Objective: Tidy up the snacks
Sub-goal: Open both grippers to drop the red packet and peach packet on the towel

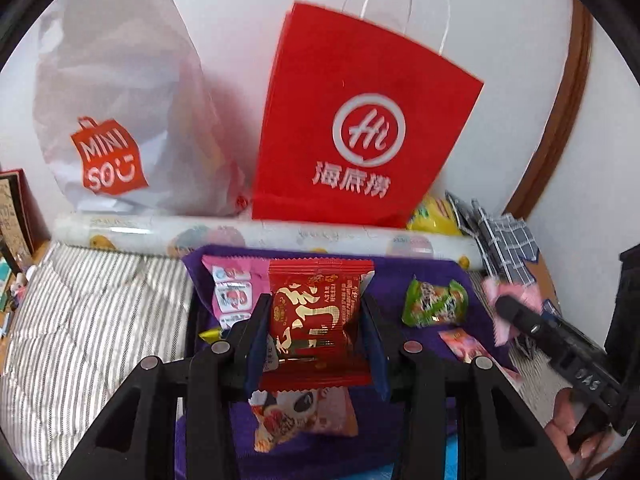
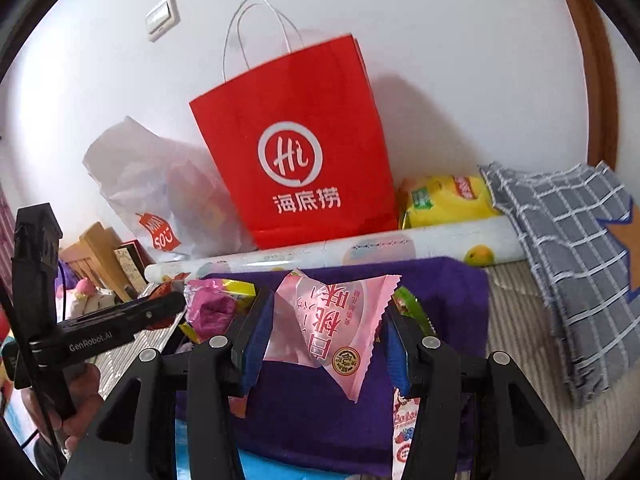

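My left gripper point(image 1: 316, 312) is shut on a red snack packet point(image 1: 316, 320) with gold lettering, held above a purple cloth point(image 1: 384, 276). My right gripper point(image 2: 326, 324) is shut on a pale pink snack packet point(image 2: 332, 328), also over the purple cloth point(image 2: 440, 292). Loose snacks lie on the cloth: a green packet point(image 1: 436, 302), a pink packet point(image 1: 230, 288) and another pink one point(image 1: 304, 420) under the left gripper. A red paper bag point(image 1: 360, 120) with white handles stands against the wall behind; the same red bag point(image 2: 296, 148) fills the right wrist view. The right gripper with its pink packet point(image 1: 504, 312) shows at the right of the left wrist view.
A white plastic bag point(image 1: 120, 120) leans left of the red bag. A printed roll point(image 1: 280, 236) lies before both bags. A yellow pack point(image 2: 444, 200) and a grey checked cloth point(image 2: 572, 248) sit to the right. Striped bedding point(image 1: 92, 312) spreads left. A hand point(image 2: 80, 396) holds the left gripper.
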Available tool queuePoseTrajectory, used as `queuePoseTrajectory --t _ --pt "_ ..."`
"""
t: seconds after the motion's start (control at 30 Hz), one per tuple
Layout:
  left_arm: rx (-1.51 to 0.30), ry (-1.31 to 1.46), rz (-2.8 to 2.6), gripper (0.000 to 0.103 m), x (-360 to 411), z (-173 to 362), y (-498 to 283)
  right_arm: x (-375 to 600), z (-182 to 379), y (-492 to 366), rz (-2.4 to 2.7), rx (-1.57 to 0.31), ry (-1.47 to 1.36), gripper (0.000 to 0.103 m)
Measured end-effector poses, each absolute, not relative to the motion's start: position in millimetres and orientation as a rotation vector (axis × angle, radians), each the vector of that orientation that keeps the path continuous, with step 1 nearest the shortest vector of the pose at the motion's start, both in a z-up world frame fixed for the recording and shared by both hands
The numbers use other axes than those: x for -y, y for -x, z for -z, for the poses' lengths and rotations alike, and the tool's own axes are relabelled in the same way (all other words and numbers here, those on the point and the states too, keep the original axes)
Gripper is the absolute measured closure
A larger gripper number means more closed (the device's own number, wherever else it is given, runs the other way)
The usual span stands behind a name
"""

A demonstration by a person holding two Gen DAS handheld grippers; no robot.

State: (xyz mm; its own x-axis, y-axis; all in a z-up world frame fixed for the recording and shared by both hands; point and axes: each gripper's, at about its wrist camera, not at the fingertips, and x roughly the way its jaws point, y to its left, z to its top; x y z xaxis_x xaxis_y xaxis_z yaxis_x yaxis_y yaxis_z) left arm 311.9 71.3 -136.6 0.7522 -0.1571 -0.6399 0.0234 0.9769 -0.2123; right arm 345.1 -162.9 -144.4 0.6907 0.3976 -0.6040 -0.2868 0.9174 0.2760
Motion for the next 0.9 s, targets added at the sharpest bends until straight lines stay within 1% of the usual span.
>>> queuePoseTrajectory --t 0.1,0.4,0.63,0.9 --pt "-0.722 0.153 0.11 0.062 -66 140 -312 162 152 -344 -0.38 -0.718 -0.145 0.052" --pt "-0.75 0.187 0.123 0.062 -69 148 -309 167 155 -339 -0.376 -0.702 -0.152 0.052" --pt "-0.788 0.247 0.132 0.062 -73 157 -314 168 173 -351 -0.371 -0.767 -0.164 0.052" --pt "-0.816 0.315 0.161 0.062 -78 163 -316 158 186 -356 -0.407 -0.847 -0.108 0.052"
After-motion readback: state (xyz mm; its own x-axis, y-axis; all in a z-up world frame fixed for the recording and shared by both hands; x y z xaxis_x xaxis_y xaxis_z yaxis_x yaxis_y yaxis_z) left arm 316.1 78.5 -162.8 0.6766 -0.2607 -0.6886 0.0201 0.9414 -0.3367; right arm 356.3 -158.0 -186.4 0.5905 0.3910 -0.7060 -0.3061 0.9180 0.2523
